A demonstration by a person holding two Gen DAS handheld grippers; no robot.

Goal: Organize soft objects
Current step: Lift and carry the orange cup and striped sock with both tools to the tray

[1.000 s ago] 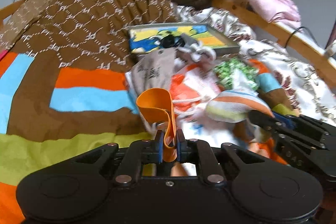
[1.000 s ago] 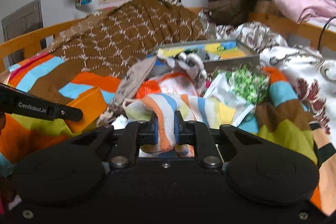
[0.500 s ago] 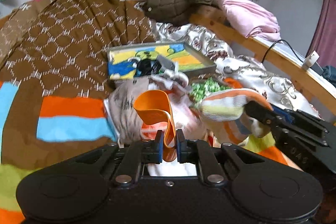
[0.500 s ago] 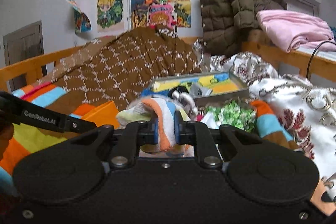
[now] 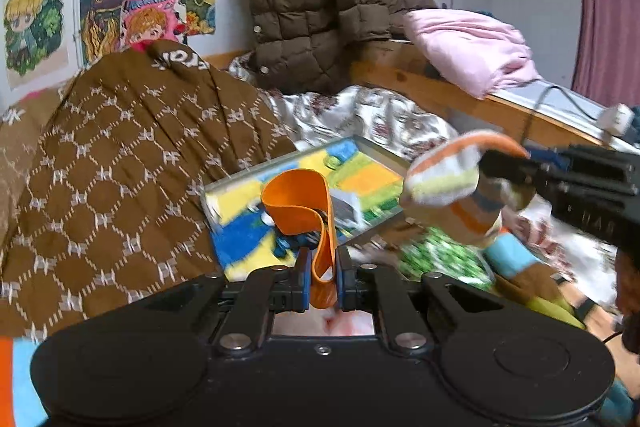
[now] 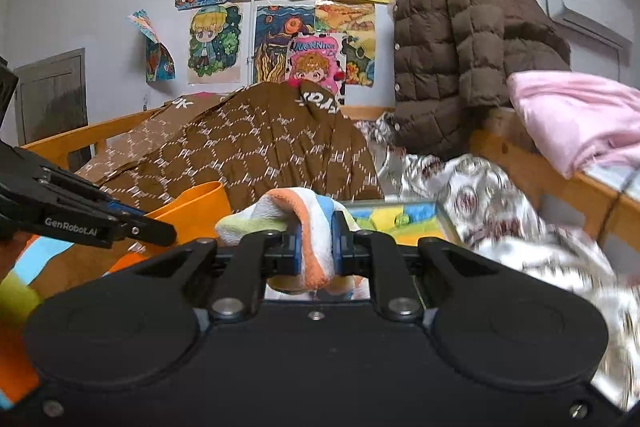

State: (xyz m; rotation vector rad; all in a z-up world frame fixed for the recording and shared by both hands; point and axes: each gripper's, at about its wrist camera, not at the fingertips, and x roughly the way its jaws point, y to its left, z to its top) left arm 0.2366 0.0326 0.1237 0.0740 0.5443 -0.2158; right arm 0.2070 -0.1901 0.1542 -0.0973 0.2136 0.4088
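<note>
My left gripper (image 5: 323, 273) is shut on a folded orange band (image 5: 304, 211) that curls up above its pads. In the same view my right gripper (image 5: 516, 167) reaches in from the right, pinching a striped orange, white and green cloth (image 5: 448, 183) held in the air. The right wrist view shows that striped cloth (image 6: 308, 223) clamped between my right gripper (image 6: 316, 251) pads, with the left gripper (image 6: 160, 227) and the orange band (image 6: 196, 203) at the left. Both hang above a cluttered bed.
A picture-printed tray (image 5: 360, 179) holding small dark items lies on the bed beside a brown patterned quilt (image 5: 132, 155). A green-patterned cloth (image 5: 436, 255) lies below the striped one. A brown puffer jacket (image 6: 460, 47) and pink bedding (image 6: 576, 115) rest on the wooden rail.
Both grippers have risen from the heap with their loads, the orange band and the striped cloth. The pile of cloths has dropped low in both views and the wall posters now show.
</note>
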